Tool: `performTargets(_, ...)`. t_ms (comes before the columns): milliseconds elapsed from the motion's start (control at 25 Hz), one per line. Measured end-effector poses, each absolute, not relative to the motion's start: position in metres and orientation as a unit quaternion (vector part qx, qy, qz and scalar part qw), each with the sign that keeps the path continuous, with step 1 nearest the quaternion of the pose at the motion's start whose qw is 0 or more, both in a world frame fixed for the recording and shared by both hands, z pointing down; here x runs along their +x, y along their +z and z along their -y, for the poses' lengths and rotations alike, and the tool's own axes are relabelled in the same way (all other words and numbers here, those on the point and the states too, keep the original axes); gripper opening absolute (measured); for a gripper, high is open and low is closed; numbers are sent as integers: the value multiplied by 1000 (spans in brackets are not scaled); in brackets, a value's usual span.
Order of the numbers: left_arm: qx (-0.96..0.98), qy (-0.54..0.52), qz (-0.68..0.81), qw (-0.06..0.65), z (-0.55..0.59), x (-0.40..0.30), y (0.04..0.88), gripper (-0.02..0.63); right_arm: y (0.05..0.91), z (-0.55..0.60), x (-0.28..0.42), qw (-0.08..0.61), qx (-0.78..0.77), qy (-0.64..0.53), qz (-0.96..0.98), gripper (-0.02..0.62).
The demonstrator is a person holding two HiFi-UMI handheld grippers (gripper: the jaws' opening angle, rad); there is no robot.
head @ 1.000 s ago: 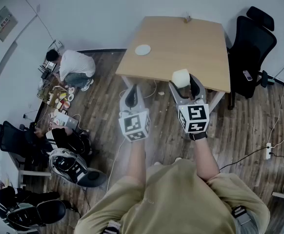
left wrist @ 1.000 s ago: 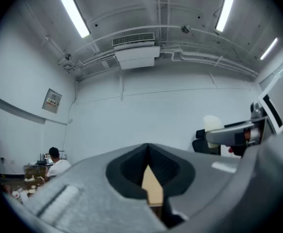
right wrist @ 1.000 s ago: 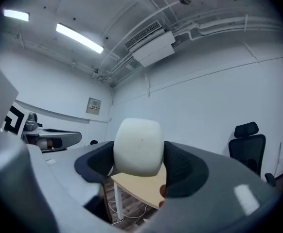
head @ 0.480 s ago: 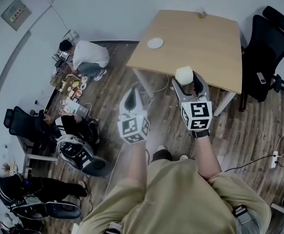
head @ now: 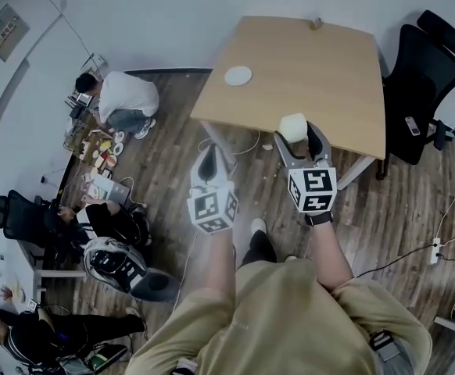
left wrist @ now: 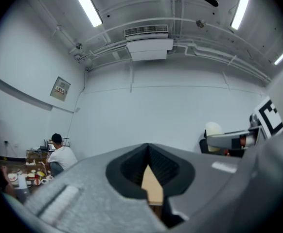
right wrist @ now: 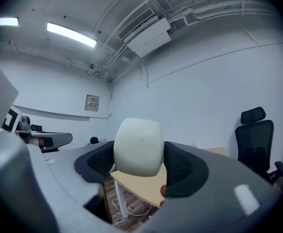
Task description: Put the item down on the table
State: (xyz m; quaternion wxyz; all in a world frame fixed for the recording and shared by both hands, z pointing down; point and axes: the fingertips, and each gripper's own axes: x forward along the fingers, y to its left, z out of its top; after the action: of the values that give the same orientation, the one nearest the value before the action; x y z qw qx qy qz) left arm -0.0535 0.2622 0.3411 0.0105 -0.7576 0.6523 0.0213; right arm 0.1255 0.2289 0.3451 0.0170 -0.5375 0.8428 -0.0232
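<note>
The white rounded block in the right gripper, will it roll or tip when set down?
Probably won't roll: the white block looks flat-topped with bulging sides. Likely light, since pads pinching its sides carry it. Its matte surface shouldn't slide on the table.

table (head: 321,76): is showing a pale wood top, smooth and matt
item (right wrist: 137,147): is looking white, smooth and matt, with a few tiny specks
right gripper (right wrist: 139,165): is showing grey matt plastic shells and dark ribbed pads
left gripper (left wrist: 149,171): is showing the same grey matt plastic and dark ribbed lining
floor (head: 173,131): is showing dark wood planks with a faint sheen
shirt (head: 274,319): is looking like khaki cloth, matt
</note>
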Motion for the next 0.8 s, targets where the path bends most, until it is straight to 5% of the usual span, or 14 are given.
performTargets(800, -790, 45, -611, -18, -60, -161, 345, 2, 346, -50, 6, -16, -566, -36, -823, 316)
